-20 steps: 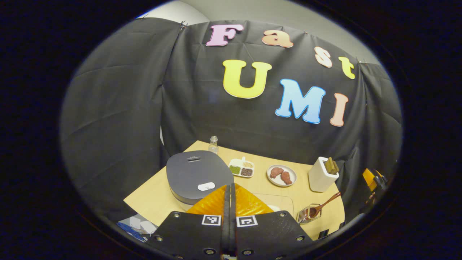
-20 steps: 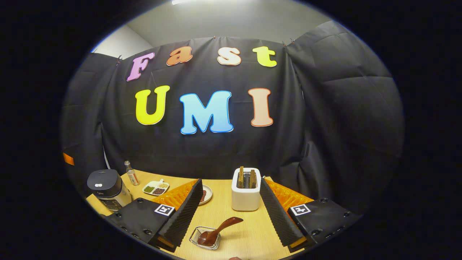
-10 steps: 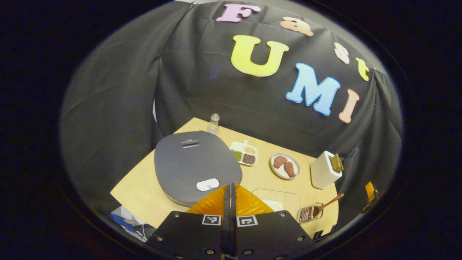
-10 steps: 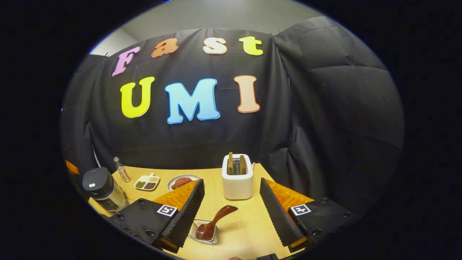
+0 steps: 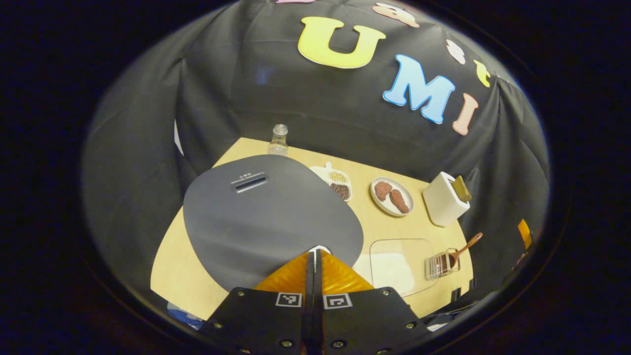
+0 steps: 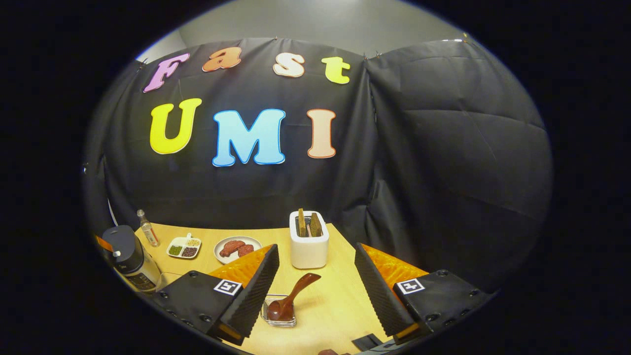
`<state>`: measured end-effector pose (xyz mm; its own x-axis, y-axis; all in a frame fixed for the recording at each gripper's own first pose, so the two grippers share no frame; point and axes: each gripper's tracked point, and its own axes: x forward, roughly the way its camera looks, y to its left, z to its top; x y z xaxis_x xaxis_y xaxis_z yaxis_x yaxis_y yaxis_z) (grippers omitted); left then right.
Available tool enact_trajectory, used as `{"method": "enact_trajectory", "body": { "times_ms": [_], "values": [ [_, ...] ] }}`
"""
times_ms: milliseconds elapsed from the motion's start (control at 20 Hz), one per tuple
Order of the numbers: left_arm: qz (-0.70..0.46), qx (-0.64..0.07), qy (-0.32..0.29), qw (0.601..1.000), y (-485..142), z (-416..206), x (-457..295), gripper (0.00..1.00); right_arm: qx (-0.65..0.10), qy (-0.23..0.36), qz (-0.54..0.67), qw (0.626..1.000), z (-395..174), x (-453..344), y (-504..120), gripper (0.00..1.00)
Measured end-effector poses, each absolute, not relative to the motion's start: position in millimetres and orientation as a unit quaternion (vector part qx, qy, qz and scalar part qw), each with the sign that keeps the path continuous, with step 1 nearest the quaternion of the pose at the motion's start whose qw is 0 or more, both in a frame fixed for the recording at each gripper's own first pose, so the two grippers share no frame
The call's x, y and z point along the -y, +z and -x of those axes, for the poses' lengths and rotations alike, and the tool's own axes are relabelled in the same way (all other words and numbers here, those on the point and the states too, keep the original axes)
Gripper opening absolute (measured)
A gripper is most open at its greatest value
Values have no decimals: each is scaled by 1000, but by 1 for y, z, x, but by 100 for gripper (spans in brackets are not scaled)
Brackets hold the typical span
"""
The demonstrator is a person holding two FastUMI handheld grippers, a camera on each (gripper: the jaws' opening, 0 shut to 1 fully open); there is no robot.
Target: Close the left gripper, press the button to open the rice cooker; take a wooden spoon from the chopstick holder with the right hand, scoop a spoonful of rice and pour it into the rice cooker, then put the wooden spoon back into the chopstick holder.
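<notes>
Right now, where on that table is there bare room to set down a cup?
Bare wood shows between the toaster and the holder with the wooden spoon, and on past the toaster's right side. The back row is crowded: bottle, divided dish, plate. The rice cooker fills the left.

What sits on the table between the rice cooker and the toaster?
In the right gripper view, between the rice cooker and the toaster sit a divided dish of grains and a plate of meat pieces, side by side.

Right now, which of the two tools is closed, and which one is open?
The left tool is closed, its fingers pressed together above the rice cooker lid. The right tool is open wide, near the wooden spoon.
</notes>
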<state>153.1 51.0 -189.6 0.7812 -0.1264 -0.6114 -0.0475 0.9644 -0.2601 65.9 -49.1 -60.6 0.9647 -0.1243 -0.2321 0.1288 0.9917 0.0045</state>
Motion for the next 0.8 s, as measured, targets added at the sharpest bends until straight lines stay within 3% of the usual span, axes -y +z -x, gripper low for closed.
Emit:
{"method": "enact_trajectory", "body": {
  "times_ms": [100, 250, 350, 800],
  "values": [
    [138, -334, -40, 931, -194, -155, -49, 5, -109, -79, -8, 991, -54, 40, -56, 93],
    [129, -340, -61, 929, -197, -155, -47, 1, -103, -97, 7, 990, -39, 31, -51, 100],
    [117, -339, -71, 931, -198, -153, -47, 2, -100, -102, 10, 990, -33, 26, -50, 97],
    [66, -339, -47, 937, -202, -149, -44, 2, -102, -94, -9, 990, -49, 21, -50, 100]
  ]
}}
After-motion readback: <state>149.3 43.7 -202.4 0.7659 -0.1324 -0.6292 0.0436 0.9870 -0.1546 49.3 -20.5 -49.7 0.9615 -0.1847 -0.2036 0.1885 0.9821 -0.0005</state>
